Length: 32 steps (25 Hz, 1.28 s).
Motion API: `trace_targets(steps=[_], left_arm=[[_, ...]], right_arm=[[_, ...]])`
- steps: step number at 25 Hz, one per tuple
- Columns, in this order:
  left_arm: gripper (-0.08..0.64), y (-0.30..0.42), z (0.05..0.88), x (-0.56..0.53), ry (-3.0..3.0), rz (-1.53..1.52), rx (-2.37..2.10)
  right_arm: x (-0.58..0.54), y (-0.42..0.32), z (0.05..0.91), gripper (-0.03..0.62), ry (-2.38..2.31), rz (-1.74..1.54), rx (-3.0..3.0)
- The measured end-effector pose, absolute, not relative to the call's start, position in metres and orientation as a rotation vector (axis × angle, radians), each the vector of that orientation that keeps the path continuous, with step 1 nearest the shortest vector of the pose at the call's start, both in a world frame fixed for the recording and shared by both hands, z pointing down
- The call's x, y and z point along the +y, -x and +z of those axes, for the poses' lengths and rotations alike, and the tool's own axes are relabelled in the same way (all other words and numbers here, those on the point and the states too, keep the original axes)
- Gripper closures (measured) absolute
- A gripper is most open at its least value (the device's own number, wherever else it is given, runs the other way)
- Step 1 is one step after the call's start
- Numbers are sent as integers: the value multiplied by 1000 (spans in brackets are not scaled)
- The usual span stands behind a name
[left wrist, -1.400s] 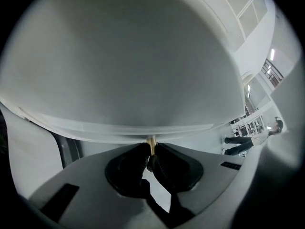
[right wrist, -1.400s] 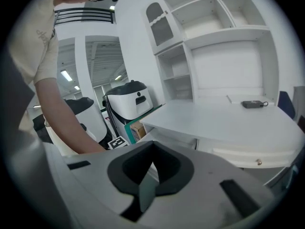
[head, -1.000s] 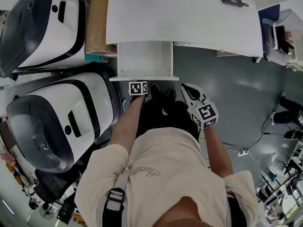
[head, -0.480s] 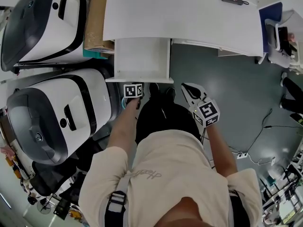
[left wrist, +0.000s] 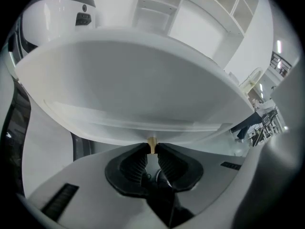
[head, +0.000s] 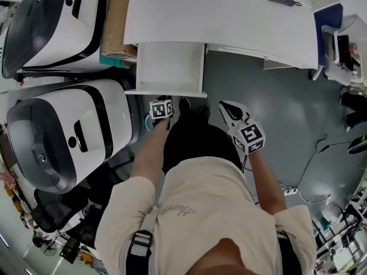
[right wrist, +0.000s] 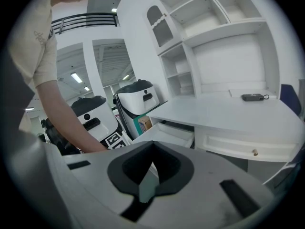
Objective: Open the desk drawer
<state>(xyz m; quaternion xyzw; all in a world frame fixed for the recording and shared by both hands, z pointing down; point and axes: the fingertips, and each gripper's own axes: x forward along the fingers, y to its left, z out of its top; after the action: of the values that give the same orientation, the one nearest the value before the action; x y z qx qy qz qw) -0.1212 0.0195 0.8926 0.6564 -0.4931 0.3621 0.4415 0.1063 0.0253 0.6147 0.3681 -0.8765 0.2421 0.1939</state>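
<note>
Drawer (head: 172, 67) stands pulled out from under the left part of the desk (head: 241, 16), beside a white machine (head: 63, 136). Left gripper (left wrist: 152, 151) is clenched on the brass knob (left wrist: 152, 143) at the drawer front. Right gripper (right wrist: 152, 149) hangs apart, to the right of the drawer and over the floor (head: 281, 113), jaws closed together with nothing between them

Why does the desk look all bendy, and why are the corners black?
Left gripper view: the wide lens bows the drawer into a curve above its knob. Right gripper view: black corners ring a round picture; the desk looks sharp. Head view: desk edges bend slightly.
</note>
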Motion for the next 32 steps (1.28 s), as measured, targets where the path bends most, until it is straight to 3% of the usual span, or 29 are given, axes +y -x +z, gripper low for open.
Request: trace_targets(steps=[15,25,32], left_arm=[[482,119,816,35,-1744,760,-1278],[483,124,711,37,-1978,616,-1278],[541,121,602,21,-2252,485,-1275]], right_arm=[[57,-124,610,595,-1005,670,-2493],[51,-99,575,595,-1033,665,-2546],[43,-73,522,595,-1122,565,-2599]])
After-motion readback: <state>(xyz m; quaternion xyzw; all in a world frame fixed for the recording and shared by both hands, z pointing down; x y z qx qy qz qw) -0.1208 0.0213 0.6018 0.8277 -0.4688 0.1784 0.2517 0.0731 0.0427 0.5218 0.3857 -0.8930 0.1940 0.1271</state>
